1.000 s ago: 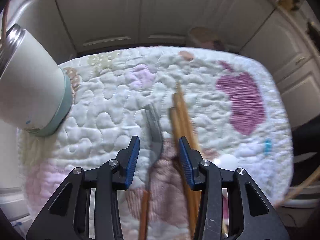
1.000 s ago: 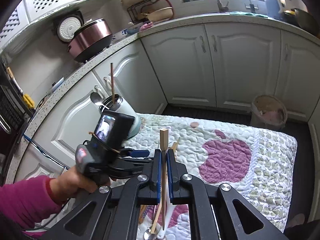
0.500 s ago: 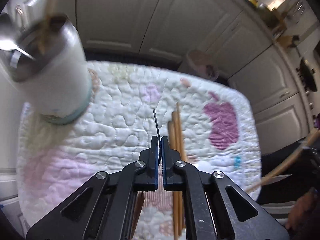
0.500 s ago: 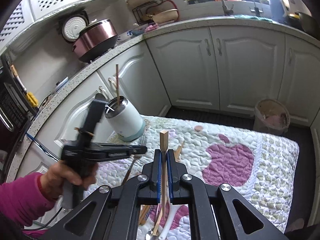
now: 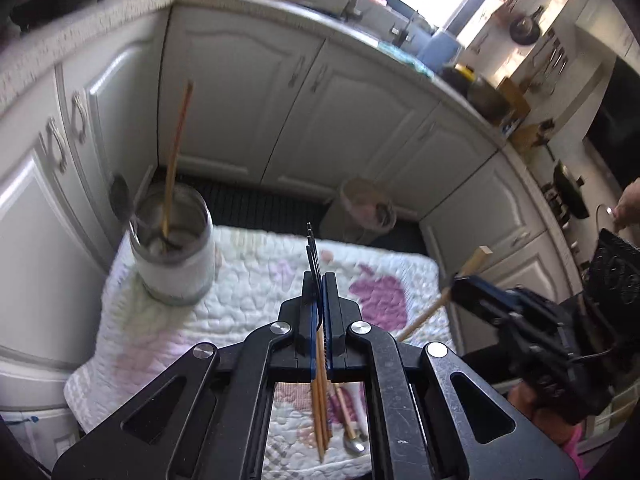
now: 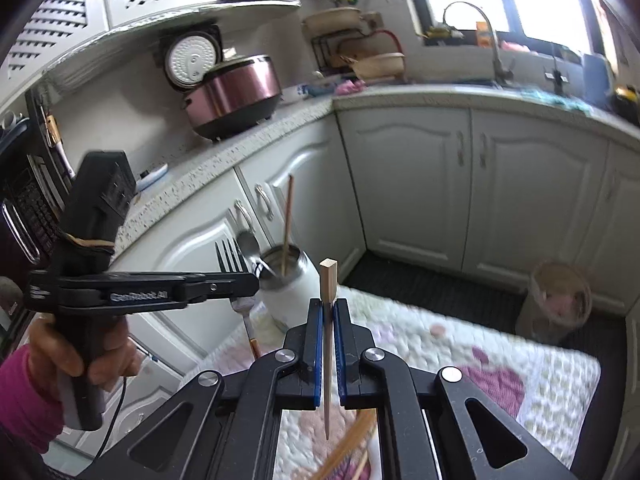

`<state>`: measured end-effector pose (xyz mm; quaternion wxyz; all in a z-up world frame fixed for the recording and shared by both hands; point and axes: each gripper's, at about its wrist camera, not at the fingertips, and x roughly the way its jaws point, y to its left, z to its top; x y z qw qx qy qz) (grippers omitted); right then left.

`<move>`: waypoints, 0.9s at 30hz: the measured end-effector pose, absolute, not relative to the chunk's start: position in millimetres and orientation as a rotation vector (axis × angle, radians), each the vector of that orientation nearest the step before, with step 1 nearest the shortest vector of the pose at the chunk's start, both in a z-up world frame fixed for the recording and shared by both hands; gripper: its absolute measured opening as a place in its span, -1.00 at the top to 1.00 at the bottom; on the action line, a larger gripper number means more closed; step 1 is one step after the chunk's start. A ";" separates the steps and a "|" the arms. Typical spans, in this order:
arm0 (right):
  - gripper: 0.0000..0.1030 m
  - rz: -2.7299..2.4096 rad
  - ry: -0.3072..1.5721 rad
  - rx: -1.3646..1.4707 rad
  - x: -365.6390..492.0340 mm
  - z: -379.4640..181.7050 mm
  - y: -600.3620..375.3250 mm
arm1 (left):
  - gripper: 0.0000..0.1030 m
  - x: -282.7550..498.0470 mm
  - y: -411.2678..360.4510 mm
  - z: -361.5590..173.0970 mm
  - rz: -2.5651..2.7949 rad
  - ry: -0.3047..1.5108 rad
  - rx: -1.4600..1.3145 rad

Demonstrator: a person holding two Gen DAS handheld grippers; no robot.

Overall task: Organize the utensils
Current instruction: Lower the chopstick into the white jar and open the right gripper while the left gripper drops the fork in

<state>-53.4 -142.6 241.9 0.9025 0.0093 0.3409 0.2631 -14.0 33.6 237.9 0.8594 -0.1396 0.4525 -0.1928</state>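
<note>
The left gripper (image 5: 319, 304) is clamped on one fork (image 6: 231, 258), tines upright, raised clear above the quilt (image 5: 248, 276) and just beside the cup (image 6: 286, 288) in the right wrist view. The right gripper (image 6: 328, 344) is closed on one chopstick (image 6: 328, 280), square end up, point hanging below the jaws, held off the quilt's right edge. The cup stands near the quilt's far left corner, close to the cabinet doors (image 5: 240, 92); its mouth is open upward and holds one chopstick and one spoon (image 5: 120, 200), both leaning on the left rim, the rest of the opening unoccupied. On the quilt's near part lie at least two chopsticks (image 5: 320, 420), side by side, and one spoon (image 5: 354, 442) just to their right. A dark floor strip (image 5: 260, 208) separates the quilt's far edge from the cabinets, with one bin (image 5: 366, 210) standing there.
</note>
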 end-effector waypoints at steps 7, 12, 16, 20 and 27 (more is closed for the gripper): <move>0.91 0.566 0.620 -0.004 -24.4 285.4 -106.1 | 0.98 -1.5 66.0 310.9 -0.346 0.799 -0.298; 0.91 0.572 0.580 -0.004 8.0 300.9 -70.1 | 0.98 21.0 92.8 332.7 -0.256 0.704 -0.299; 0.91 0.567 0.568 -0.005 34.0 300.1 -42.5 | 0.98 44.6 110.3 318.3 -0.202 0.694 -0.325; 0.91 0.558 0.570 -0.001 60.5 287.9 -19.3 | 0.98 67.7 120.9 292.2 -0.174 0.710 -0.345; 0.91 0.548 0.663 0.003 94.3 237.0 2.2 | 0.98 79.7 138.3 241.4 -0.152 0.788 -0.411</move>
